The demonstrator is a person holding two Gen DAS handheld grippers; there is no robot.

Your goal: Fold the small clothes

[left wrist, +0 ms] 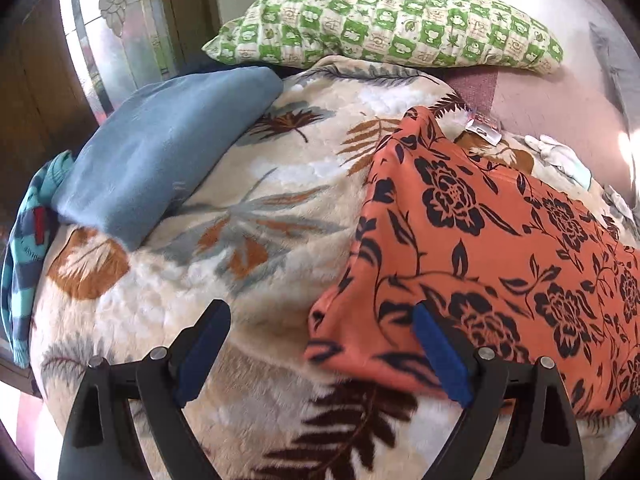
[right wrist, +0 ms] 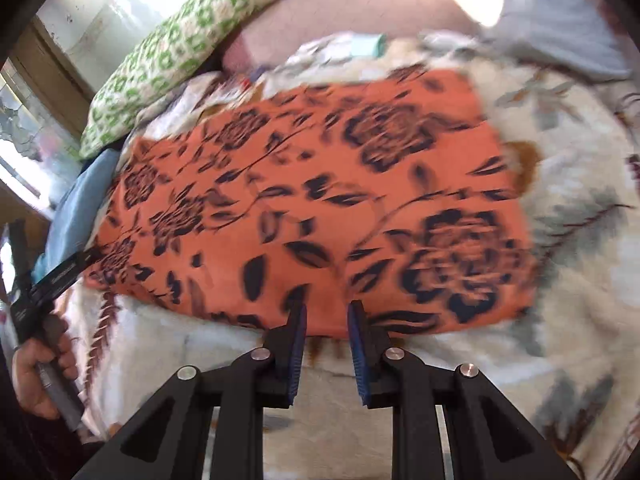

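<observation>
Black fingers of the left gripper (left wrist: 320, 344) are seen spread wide, blue pads facing each other, nothing clamped between them. Its right-side finger (left wrist: 436, 356) is set over the near corner of the orange floral garment (left wrist: 480, 240); whether the pad touches the cloth cannot be told. The garment is laid flat on the leaf-print blanket (left wrist: 248, 200) that covers the bed.

From the right wrist view, the right gripper (right wrist: 326, 312) is shown with a narrow gap between its pads, and nothing is held in that gap; the tips are poised just at the garment's (right wrist: 304, 200) near edge. That picture is blurred. At its left edge a hand (right wrist: 36, 376) is seen wrapped around the left gripper's handle.

Beyond the blanket, a folded blue cloth (left wrist: 160, 152) is lying to the left, with a striped teal garment (left wrist: 24, 260) beside it at the bed's edge. A green-checked pillow (left wrist: 384, 28) is set at the far end, and small pale items (left wrist: 560, 158) are gathered past the orange garment's far side.
</observation>
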